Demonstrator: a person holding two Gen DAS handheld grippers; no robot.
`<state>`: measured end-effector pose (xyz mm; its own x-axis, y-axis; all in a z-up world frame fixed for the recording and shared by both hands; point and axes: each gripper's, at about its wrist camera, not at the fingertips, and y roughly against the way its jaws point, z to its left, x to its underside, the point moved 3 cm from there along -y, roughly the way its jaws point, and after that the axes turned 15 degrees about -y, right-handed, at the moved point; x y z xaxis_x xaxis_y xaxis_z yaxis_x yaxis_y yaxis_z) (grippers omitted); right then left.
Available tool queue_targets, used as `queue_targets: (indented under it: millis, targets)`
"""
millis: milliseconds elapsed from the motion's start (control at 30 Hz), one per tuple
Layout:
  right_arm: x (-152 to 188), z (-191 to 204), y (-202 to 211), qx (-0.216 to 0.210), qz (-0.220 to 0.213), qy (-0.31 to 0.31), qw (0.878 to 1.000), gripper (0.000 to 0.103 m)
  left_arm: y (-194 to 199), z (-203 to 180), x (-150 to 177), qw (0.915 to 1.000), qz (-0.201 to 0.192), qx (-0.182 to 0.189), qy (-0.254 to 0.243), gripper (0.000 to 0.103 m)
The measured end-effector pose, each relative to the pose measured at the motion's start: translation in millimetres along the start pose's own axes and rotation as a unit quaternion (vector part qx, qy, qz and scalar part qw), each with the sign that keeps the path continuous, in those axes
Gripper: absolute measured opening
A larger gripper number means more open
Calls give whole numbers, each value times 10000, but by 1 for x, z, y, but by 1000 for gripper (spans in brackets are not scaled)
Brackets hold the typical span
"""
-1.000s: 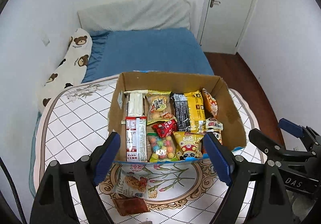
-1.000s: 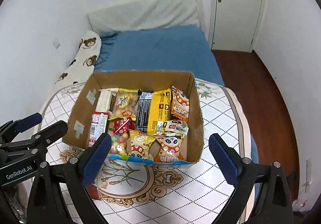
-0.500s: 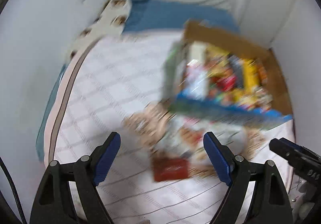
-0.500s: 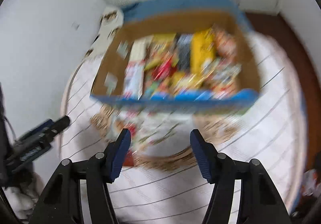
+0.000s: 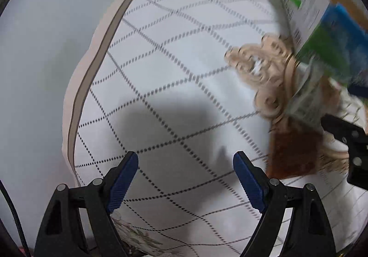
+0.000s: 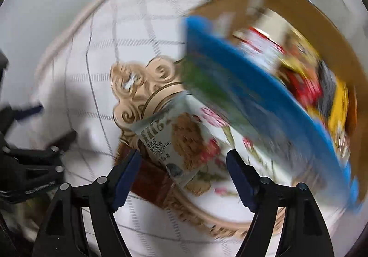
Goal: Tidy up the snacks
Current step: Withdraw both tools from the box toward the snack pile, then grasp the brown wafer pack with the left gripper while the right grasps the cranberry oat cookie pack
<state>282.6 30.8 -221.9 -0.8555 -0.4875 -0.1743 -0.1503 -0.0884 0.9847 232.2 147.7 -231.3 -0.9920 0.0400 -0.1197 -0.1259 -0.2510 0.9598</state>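
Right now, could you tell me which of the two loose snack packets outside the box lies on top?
The pale cookie packet: it overlaps the dark brown packet, which pokes out beneath its lower left edge.

Cookie packet (image 6: 181, 141) overlapping brown packet (image 6: 149, 181)

Motion blur is smearing the cardboard box (image 6: 271, 86) across the right wrist view, so the packets inside it are reading only as streaks of red, yellow and white, none of them tellable apart. In the left wrist view the same box is running off the top right edge, its printed side too smeared to read. The brown packet (image 5: 293, 151) is blurring there too, and in the right wrist view it is lying partly hidden under the cookie packet (image 6: 177, 139), whose small print is too soft to make out. The left tongs (image 6: 30, 141) are being cut off by that view's left edge, blurred.
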Motion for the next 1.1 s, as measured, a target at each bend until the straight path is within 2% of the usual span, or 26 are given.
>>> queue_targets:
  millis: [133, 233, 267, 333, 367, 533, 633, 700, 767, 900, 967, 1033, 1100]
  targets:
    - [-6, 21, -32, 585, 213, 708, 9955, 82, -11, -4, 9, 9999, 26, -119, -115, 84]
    - [-7, 25, -47, 739, 379, 804, 9933, 82, -15, -7, 13, 9996, 19, -173, -222, 84]
    - [-6, 24, -48, 740, 414, 762, 9935, 79, -15, -8, 14, 9995, 8, -170, -261, 84]
    - [-3, 18, -48, 658, 507, 598, 9947, 60, -16, -10, 16, 9991, -23, -207, -365, 84]
    - [0, 14, -47, 652, 523, 511, 9952, 57, -16, -13, 14, 9986, -72, -250, -457, 84]
    - [33, -22, -39, 547, 602, -96, 9966, 56, -3, -36, 10, 9939, -313, -376, -993, 84]
    - [58, -51, -36, 420, 755, -610, 9944, 56, 5, -62, 6, 9858, -477, -303, -1581, 84]
    - [75, -71, -36, 357, 886, -961, 9908, 56, 13, -85, 2, 9762, -563, -122, -2093, 85]
    - [93, -91, -35, 240, 980, -1349, 9857, 56, 19, -110, 0, 9611, -592, 76, -2697, 85]
    - [127, -124, -35, -78, 1153, -2138, 9700, 56, 12, -158, 2, 9176, -399, 279, -3946, 85]
    - [138, -134, -35, -206, 1195, -2410, 9629, 56, 0, -176, 4, 8941, -151, 262, -4468, 85]
    - [147, -143, -36, -323, 1205, -2641, 9564, 56, -12, -188, 2, 8788, -5, 215, -4766, 85]
    - [159, -152, -38, -404, 1189, -2804, 9516, 56, -15, -192, -5, 8771, 45, 339, -4791, 84]
